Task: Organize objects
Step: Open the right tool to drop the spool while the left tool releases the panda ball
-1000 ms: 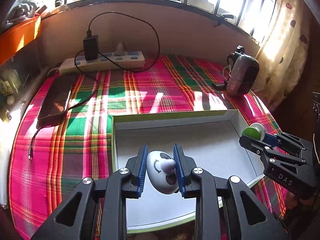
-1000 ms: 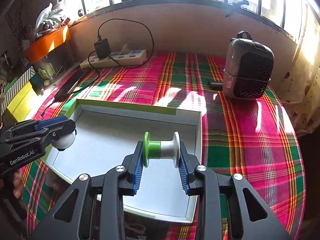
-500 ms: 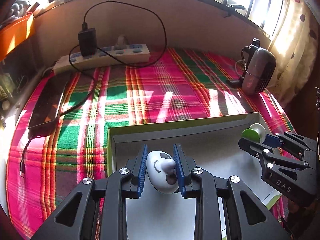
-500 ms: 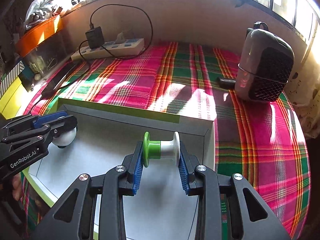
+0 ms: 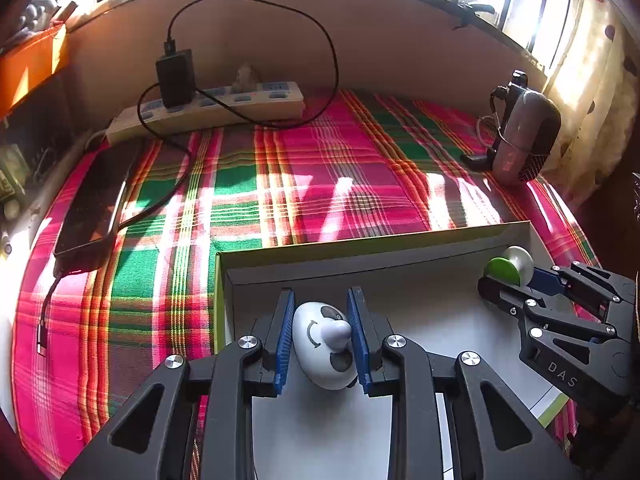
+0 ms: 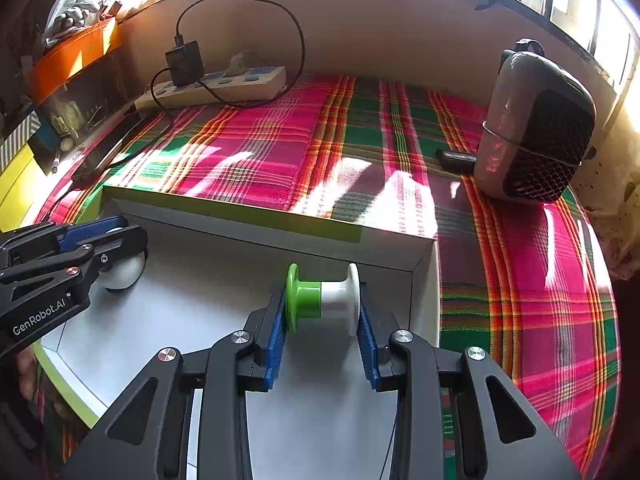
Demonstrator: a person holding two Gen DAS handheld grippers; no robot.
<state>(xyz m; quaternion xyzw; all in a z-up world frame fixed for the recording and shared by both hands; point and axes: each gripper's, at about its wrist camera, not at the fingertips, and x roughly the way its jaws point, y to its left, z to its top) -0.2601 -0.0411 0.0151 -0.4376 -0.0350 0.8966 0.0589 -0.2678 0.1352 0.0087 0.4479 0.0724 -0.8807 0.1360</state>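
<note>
I have one thing in each pair of tongs, both poised over the open white box point(image 5: 400, 240) with the green rim. The left tongs point(image 5: 322, 332) are closed partway on a small white egg-shaped toy point(image 5: 320, 344) with dark patches and a stubby nose; the blue pads press its two sides and it sits right between the tips, tilted, its lower end hanging just above the box floor. I judge it hard, smooth and light, likely slippery on that rounded shell, so the widest part of the body is where I want the pads.

The right tongs point(image 6: 322, 308) are closed partway on a green and white spool point(image 6: 322, 300), lying crosswise, each pad flat against one end flange. It looks like stiff, light plastic; gripping across the flanges seems sound, though it could pivot about its axis.

Seen from the right tongs, the box's far wall lies just ahead of the spool and its right wall close beside it. Beyond the box are the plaid cloth point(image 6: 260, 144), a power strip point(image 5: 208, 108) far ahead, and a small heater point(image 6: 536, 128) ahead to the right.
</note>
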